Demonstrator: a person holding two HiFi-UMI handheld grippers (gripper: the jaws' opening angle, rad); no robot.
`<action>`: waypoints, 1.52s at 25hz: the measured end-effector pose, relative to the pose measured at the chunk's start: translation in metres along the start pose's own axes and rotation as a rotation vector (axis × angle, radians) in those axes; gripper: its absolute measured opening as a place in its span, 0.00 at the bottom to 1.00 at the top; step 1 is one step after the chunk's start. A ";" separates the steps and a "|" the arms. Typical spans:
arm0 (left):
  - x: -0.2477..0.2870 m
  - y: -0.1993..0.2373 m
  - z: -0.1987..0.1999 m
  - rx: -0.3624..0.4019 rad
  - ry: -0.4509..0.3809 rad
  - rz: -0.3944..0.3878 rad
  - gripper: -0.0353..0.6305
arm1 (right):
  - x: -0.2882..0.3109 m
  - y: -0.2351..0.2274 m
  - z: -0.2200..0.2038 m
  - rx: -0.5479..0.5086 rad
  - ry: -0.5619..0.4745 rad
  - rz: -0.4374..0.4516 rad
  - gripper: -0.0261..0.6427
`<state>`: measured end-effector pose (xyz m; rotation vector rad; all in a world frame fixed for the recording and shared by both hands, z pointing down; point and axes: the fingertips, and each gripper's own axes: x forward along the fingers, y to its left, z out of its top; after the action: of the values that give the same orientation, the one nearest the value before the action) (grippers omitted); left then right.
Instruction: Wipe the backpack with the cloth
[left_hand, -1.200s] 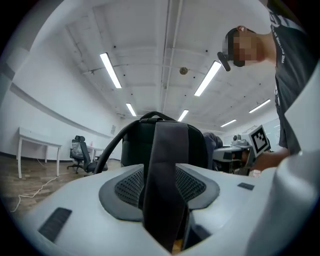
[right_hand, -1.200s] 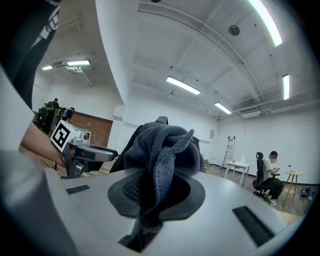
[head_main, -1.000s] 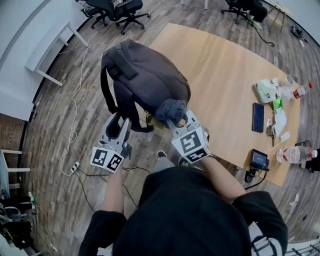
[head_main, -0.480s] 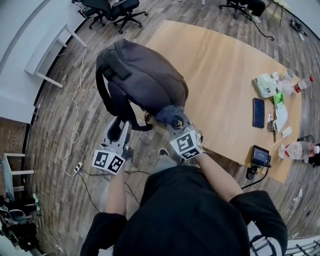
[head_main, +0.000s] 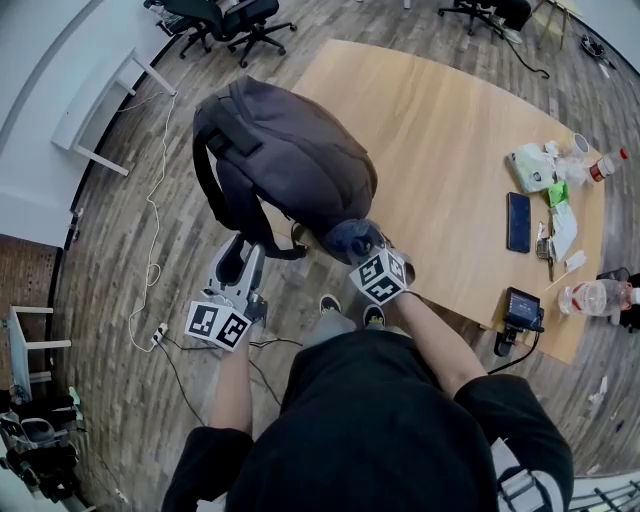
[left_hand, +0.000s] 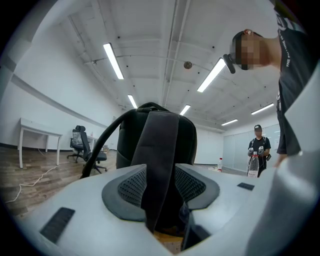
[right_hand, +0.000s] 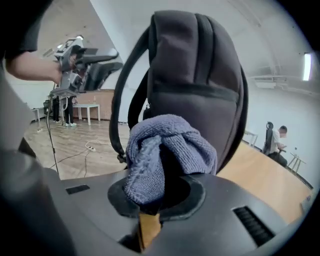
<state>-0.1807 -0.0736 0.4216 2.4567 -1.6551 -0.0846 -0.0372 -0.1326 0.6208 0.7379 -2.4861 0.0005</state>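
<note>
The worktop (head_main: 450, 150) is a pale wooden slab. Most of it is bare, with small clutter along its right edge.

The backpack (head_main: 290, 150) stands at the near left corner of the worktop, dark grey, its top pointing away from me and its straps on the left side, hanging past the edge over the floor. In the right gripper view the backpack (right_hand: 200, 65) rises upright just behind my jaws. In the left gripper view the backpack (left_hand: 160, 130) fills the middle.

My left gripper (head_main: 240, 255) is off the worktop's left edge, beside the backpack. One strap (left_hand: 160, 165) runs straight down between its pads, and the jaws are clamped on that strap (head_main: 235, 215).

My right gripper (head_main: 365, 250) sits at the near edge of the worktop, at the backpack's low near end. Its jaws are closed tight on the cloth (right_hand: 165, 150), a bunched blue-grey knit that bulges above them. From the head view the cloth (head_main: 350, 238) lies against the bottom near end of the backpack.

A dark phone (head_main: 518, 222) lies flat near the right edge, well apart from the backpack, and a bottle (head_main: 590, 297) lies near the right near corner.
</note>
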 end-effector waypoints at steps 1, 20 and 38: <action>-0.002 0.000 0.000 -0.001 0.000 0.003 0.34 | 0.003 -0.008 -0.017 0.036 0.053 -0.017 0.11; 0.013 0.002 -0.003 -0.048 -0.012 -0.011 0.34 | -0.100 -0.105 0.152 -0.058 -0.380 -0.284 0.11; 0.003 0.002 -0.003 -0.095 -0.041 -0.021 0.34 | -0.131 -0.030 0.313 -0.295 -0.594 -0.043 0.11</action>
<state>-0.1807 -0.0771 0.4247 2.4170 -1.6026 -0.2129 -0.0866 -0.1382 0.2842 0.7396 -2.9215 -0.6763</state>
